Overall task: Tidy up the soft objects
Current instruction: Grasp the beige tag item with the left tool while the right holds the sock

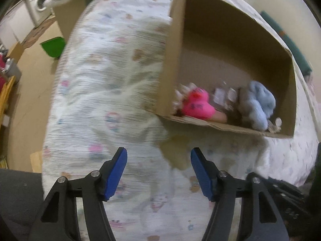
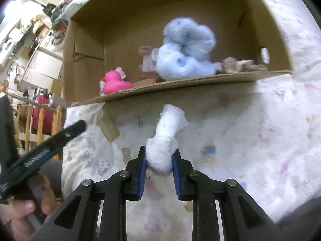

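A cardboard box (image 1: 170, 64) lies open on a patterned bedsheet (image 1: 104, 92). Inside it are a pink rubber duck (image 1: 197, 105), a fluffy light-blue plush (image 1: 259, 104) and small beige soft items (image 2: 236, 64). The box also shows in the right wrist view (image 2: 180, 82), with the duck (image 2: 114, 82) and the blue plush (image 2: 186, 48). My left gripper (image 1: 158, 156) is open and empty above the sheet, in front of the box. My right gripper (image 2: 159, 156) is shut on a white rolled cloth bundle (image 2: 166, 136) just in front of the box's near edge.
A washing machine (image 1: 39, 6), a green bin (image 1: 53, 46) and cardboard on the floor lie left of the bed. The right wrist view shows the left gripper's black body (image 2: 40, 150), a wooden rack with a pink item (image 2: 40, 116) and a small tan block (image 2: 108, 129).
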Available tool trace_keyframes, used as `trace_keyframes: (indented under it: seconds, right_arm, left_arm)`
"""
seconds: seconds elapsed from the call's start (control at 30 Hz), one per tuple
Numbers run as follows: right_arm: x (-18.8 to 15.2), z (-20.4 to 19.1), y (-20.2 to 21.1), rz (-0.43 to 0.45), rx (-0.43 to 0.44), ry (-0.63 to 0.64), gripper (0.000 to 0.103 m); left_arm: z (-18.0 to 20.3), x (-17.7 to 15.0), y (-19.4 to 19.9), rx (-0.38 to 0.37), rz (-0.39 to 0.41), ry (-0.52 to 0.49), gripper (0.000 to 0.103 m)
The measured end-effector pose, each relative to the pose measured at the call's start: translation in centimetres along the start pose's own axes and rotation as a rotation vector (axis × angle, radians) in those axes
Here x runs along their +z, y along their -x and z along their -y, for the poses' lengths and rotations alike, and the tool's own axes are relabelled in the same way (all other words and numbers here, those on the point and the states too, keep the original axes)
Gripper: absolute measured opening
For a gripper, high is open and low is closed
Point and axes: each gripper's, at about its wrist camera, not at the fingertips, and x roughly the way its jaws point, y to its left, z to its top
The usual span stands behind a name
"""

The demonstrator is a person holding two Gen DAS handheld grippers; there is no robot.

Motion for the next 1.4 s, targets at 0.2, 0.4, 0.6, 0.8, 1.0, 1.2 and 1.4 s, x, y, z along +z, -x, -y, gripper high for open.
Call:
trace_keyframes:
  seconds: [0.2,0.4,0.6,0.8,1.0,1.2,1.4]
  right_arm:
    - [-0.3,1.4,0.4,0.036,0.014,-0.031,0.025]
    - [-0.1,2.7,-0.5,0.038,0.006,-0.058,0.025]
    - [-0.2,2.8,-0.3,0.040,0.002,-0.053,0.025]
    - [-0.2,2.4,-0.4,0.042,-0.015,-0.035,0.025]
    - [-0.3,2.7,-0.2,0.049,-0.027,-0.048,0.025]
    - [-0.3,2.5,0.5,0.063,-0.029,-0.045,0.025]
    - [-0.5,2.1,1.4,0.079,-0.024,-0.033,0.025]
  left_arm:
    - [2.3,-0.4,-2.5,0.033,-0.042,-0.082,0.063]
    - [2.5,-0.4,-5.0,0.034,-0.088,-0.067,0.029]
    - [1.9,-0.4,-4.7,0.054,-0.068,-0.080,0.009]
    - [0.0,0.1,-3.7,0.051,-0.040,-0.037,0.007]
    - [-1.0,0.0,-3.3,0.105,-0.022,-0.041,0.007]
    - [-2.9,0.3,-3.3,0.178,-0.017,-0.029,0.007]
    - [-5.6,0.5,-1.6,0.258,0.022,0.019,0.007]
